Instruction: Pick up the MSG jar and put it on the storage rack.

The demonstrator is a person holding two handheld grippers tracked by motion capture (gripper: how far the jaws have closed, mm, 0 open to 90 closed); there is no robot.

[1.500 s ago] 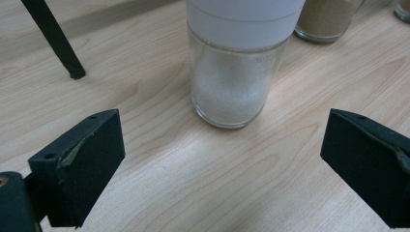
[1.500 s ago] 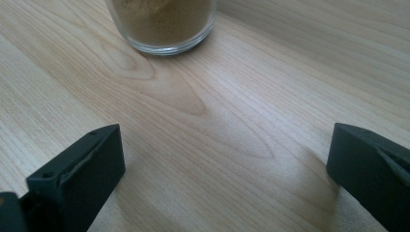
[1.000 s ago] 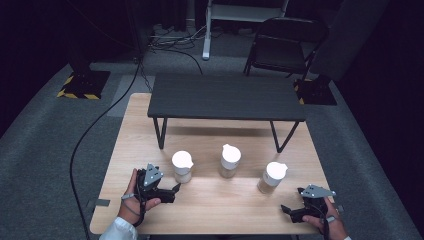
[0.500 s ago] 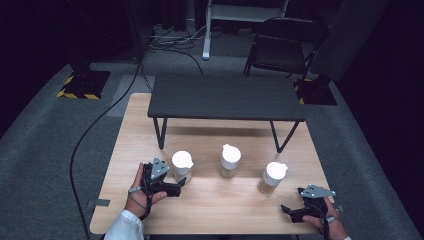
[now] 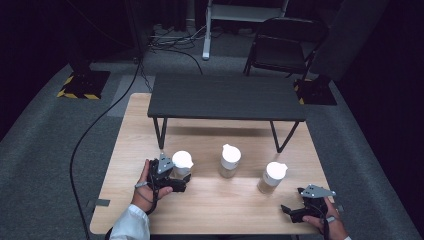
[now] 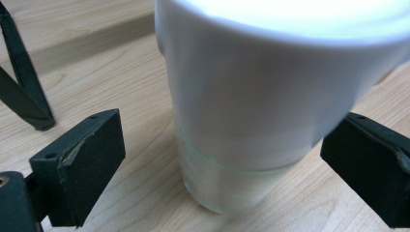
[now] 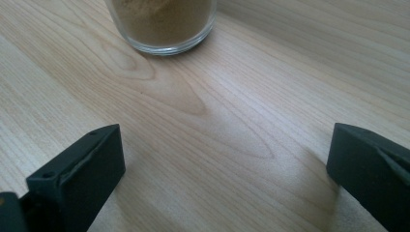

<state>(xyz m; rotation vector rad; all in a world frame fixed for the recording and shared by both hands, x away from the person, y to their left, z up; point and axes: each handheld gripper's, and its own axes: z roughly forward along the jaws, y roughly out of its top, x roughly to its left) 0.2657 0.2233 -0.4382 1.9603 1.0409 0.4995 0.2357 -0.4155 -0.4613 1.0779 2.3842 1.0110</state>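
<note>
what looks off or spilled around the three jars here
Nothing stands out. The three white-lidded jars stand upright in a row on the wooden table, with no spill visible. The left tool sits open around the left jar.

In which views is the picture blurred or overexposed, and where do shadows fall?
In the left gripper view, the left jar's white lid is very close, soft and washed out at the top. In the right gripper view, the wood grain is sharp, with soft shadow beside each jaw. In the high view, the surroundings are dark and the low black table shadows the wooden table.
</note>
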